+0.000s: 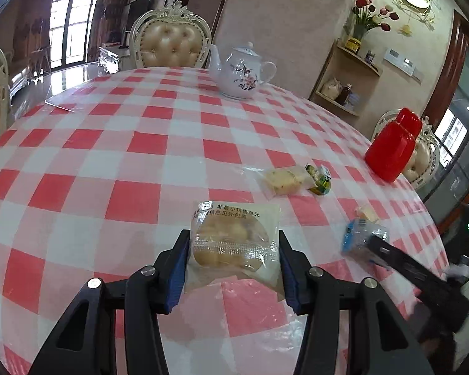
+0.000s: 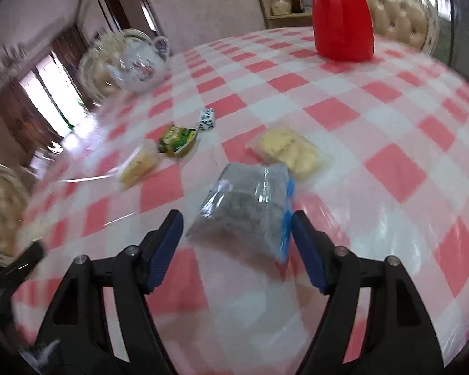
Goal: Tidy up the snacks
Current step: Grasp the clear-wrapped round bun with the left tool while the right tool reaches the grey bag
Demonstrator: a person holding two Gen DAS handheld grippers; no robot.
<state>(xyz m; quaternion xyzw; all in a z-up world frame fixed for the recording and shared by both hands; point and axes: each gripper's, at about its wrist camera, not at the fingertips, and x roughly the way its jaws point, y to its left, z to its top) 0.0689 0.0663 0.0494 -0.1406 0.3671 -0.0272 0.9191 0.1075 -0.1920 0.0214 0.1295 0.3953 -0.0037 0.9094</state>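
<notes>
My left gripper (image 1: 233, 257) is closed on a clear-wrapped pastry packet (image 1: 233, 243) with Chinese print, its blue pads touching both sides. My right gripper (image 2: 236, 234) is open around a grey snack packet with blue edging (image 2: 247, 207) that lies on the checked tablecloth; the left pad stands clear of it. That packet and the right gripper also show in the left wrist view (image 1: 364, 237). A pale yellow biscuit packet (image 2: 286, 151), a green-yellow candy (image 2: 176, 140), a small white-black packet (image 2: 206, 120) and a yellow cake packet (image 2: 139, 167) lie beyond.
A red plastic jug (image 2: 342, 18) stands at the far right of the table, and a white flowered teapot (image 1: 242, 70) at the far side. Upholstered chairs (image 1: 172, 42) ring the round table (image 1: 147, 143). A wall shelf (image 1: 347, 75) holds jars.
</notes>
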